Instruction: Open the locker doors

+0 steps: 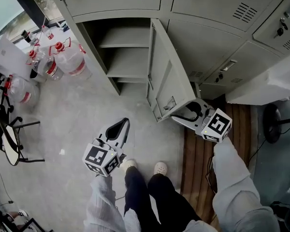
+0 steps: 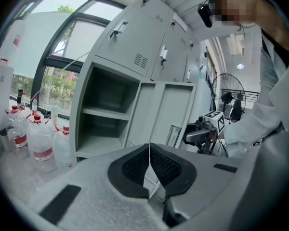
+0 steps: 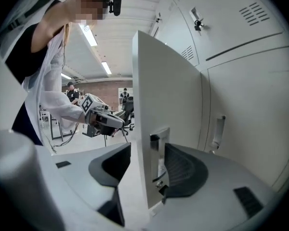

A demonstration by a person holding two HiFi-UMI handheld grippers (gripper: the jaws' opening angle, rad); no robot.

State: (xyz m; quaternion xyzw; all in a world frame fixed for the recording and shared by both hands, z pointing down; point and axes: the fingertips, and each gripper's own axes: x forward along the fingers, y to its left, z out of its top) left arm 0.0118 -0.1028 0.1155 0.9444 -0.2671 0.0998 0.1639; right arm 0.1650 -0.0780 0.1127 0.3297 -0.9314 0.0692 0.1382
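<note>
One locker door open, the rest shut.
The open door (image 1: 166, 71) stands out from its bay, its free edge between the right gripper's (image 1: 192, 111) spread jaws; the left gripper (image 1: 122, 125) hangs pressed together, empty; neighbouring doors (image 1: 217, 42) are shut.

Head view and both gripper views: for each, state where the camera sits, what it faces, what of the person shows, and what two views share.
Head view: on the person's head, looking down at the open door; sleeves, legs, shoes, left gripper, right gripper show.
Left gripper view: on the left gripper, facing the locker shelves and bottles; its shut jaws show.
Right gripper view: on the right gripper, facing the door's edge, which stands between its open jaws.
Shared: each gripper view shows the other gripper.
</note>
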